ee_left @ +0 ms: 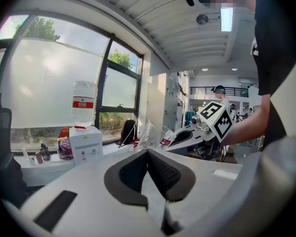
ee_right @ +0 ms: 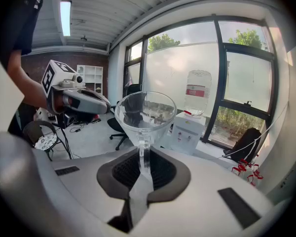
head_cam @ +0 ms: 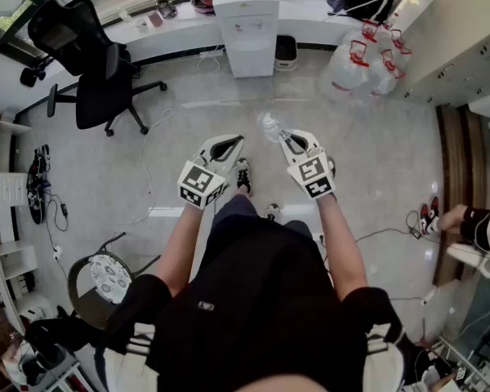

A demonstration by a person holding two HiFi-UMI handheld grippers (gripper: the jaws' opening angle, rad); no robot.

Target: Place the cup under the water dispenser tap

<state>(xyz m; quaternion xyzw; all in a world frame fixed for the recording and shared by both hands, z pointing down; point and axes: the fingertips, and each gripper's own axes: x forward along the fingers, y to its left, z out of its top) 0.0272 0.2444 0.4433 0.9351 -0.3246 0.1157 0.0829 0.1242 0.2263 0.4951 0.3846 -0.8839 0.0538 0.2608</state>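
Observation:
A clear plastic cup [ee_right: 145, 113] stands up between the jaws of my right gripper [ee_right: 144, 157], which is shut on its wall. In the head view the cup [head_cam: 269, 126] sticks out ahead of the right gripper [head_cam: 287, 140], above the floor. My left gripper [head_cam: 229, 144] hangs beside it, shut and empty; its pads meet at the tip in the left gripper view [ee_left: 148, 154]. The white water dispenser [head_cam: 247, 23] stands against the window counter several steps ahead, with a bottle [ee_right: 197, 98] on top. The cup [ee_left: 155, 134] is far from its taps.
A black office chair [head_cam: 90, 64] stands at the far left. Several water jugs [head_cam: 359, 64] sit right of the dispenser. Cables trail over the floor [head_cam: 147, 178]. A round stool [head_cam: 106, 276] is at my left, and another person's leg [head_cam: 474, 227] is at the right edge.

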